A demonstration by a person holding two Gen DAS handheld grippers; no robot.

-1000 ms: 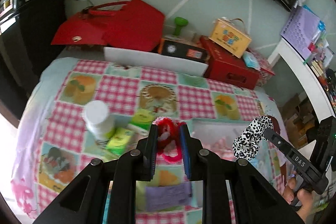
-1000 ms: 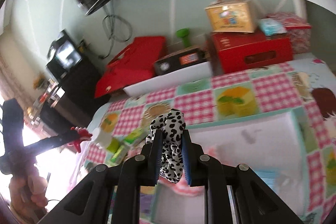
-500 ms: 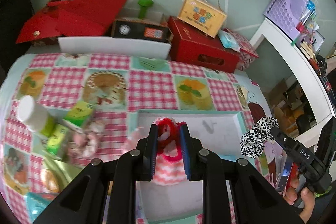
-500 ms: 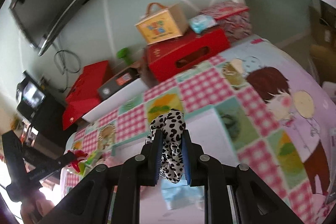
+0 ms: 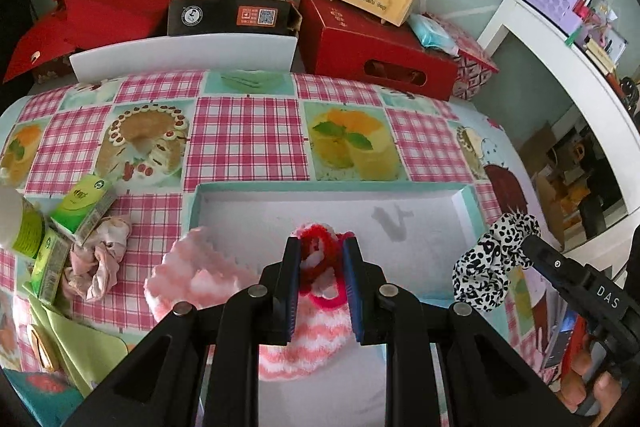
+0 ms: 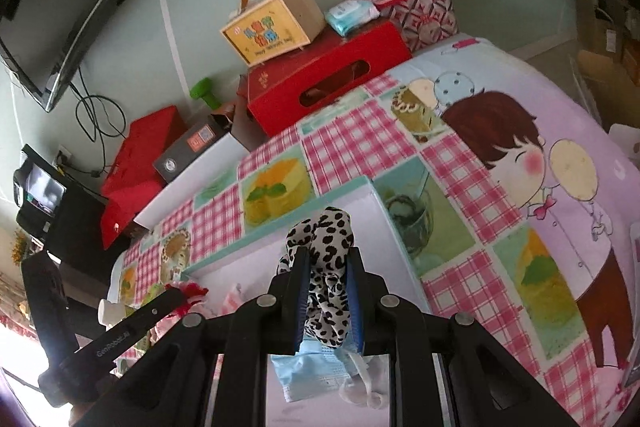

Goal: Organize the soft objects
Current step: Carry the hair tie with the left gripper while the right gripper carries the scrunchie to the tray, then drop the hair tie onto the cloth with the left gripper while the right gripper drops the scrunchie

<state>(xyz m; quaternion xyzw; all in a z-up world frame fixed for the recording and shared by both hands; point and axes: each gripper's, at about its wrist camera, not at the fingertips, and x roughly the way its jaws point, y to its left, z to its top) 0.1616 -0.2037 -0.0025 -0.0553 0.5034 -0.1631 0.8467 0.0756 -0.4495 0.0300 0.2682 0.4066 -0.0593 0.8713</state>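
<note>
Red-and-pink fluffy yarn scrunchie [image 5: 318,259] sits pinched between the blue pads of the left tongs [image 5: 320,283], held above the shallow white tray with the mint-green rim [image 5: 467,195] on the table covered in a pink checked cake-print cloth [image 5: 244,139]. Under it in the tray lies a pink-and-white knitted piece [image 5: 192,279]. The right tongs [image 6: 328,303] are closed on a black-and-white leopard-print fabric scrunchie [image 6: 324,251], over the tray's right end.

Only the left view shows the things left of the tray: a crumpled pale-pink cloth [image 5: 100,259] against small green cartons [image 5: 84,207] (with a white-capped bottle at the frame edge). Only the right view shows a light-blue face mask [image 6: 312,367] lying in the tray below the right tongs, and the cartoon child printed on the cloth's right end [image 6: 516,147].
</note>
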